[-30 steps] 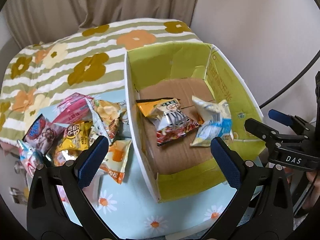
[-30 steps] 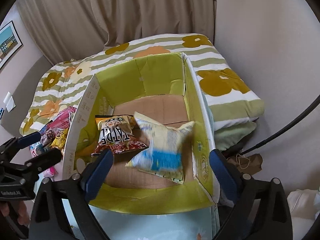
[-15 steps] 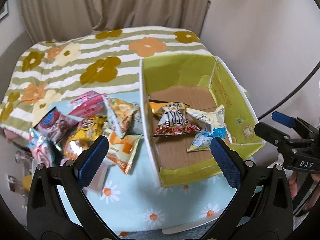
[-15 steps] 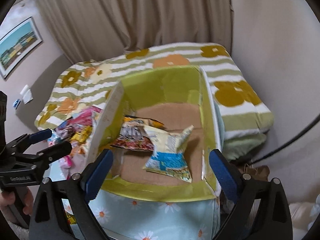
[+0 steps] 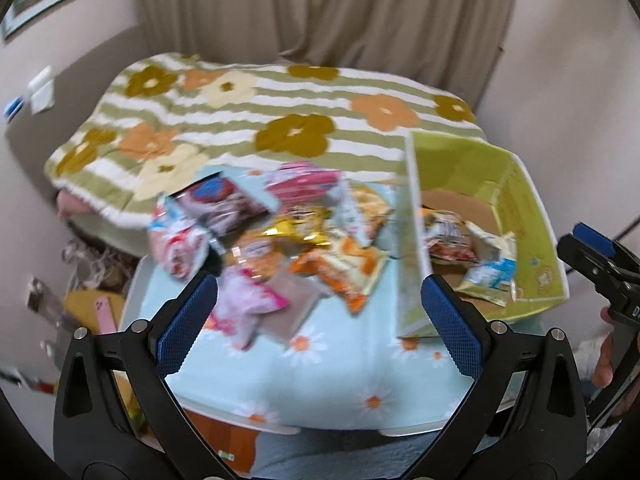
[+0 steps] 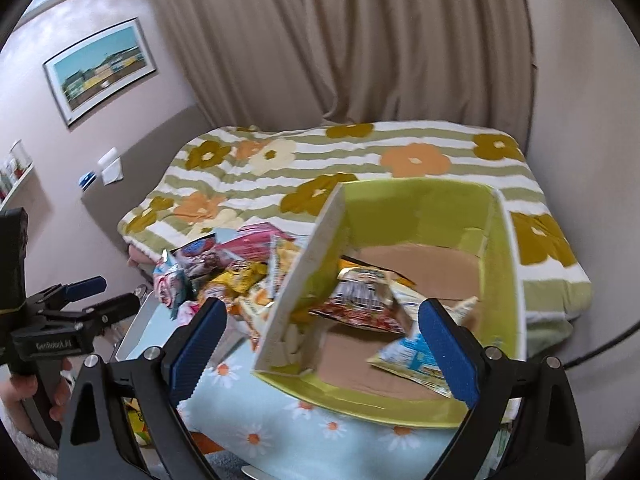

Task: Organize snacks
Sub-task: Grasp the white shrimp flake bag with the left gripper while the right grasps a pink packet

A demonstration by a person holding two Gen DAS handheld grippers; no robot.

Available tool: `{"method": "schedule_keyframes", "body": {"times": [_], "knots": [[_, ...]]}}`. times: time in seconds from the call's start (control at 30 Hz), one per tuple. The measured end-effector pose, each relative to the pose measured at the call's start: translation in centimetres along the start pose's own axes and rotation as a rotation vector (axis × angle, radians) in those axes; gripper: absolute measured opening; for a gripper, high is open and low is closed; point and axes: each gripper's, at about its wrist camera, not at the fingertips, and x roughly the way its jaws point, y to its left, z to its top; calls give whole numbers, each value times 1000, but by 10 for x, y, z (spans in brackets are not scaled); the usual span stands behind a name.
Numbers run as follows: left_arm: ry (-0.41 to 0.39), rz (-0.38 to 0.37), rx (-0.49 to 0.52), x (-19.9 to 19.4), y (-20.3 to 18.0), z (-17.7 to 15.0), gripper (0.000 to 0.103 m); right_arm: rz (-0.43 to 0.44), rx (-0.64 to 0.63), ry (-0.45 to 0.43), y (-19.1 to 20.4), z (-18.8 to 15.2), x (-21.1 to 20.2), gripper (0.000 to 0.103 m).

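The task is at an early stage, as far as the pictures show. Inside the yellow-green cardboard box with the brown floor [image 6: 496,264], at the right of the right wrist view, only two packets lie: a red and orange foil snack bag with dark lettering [image 6: 360,300] and a pale yellow and blue snack bag [image 6: 412,356], which rests partly over the first one. In the left wrist view the same box [image 5: 532,216] stands at the right of the frame, and both bags are near its front wall.

Most of the work is left. The heap of mixed snack packets [image 5: 272,236], pink, gold, orange and white, lies on the table with the light blue daisy-print cloth [image 5: 340,372], in the middle of the left wrist view and just beside the white outer wall of the box. The packets overlap each other, and the picture is blurred, so I cannot count them exactly; there are clearly more than in the box.

The left gripper [image 5: 320,320] has its jaws wide apart and holds nothing; it points towards the heap. The right gripper [image 6: 322,340] also has its jaws spread and empty, and it hangs above the near left corner of the box. Behind the table there is a bed with a green-striped flower blanket [image 6: 360,160].

I judge that the next step is to take another packet from the heap.
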Motion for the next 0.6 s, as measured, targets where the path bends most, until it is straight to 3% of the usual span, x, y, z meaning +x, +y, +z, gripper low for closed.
{"method": "schedule_keyframes", "body": {"times": [0.33, 0.6], "knots": [[32, 16, -61, 19, 104, 1, 101, 69, -12, 33, 75, -1, 45, 96], [119, -53, 31, 64, 172, 11, 101, 88, 84, 134, 134, -11, 110, 96]]}}
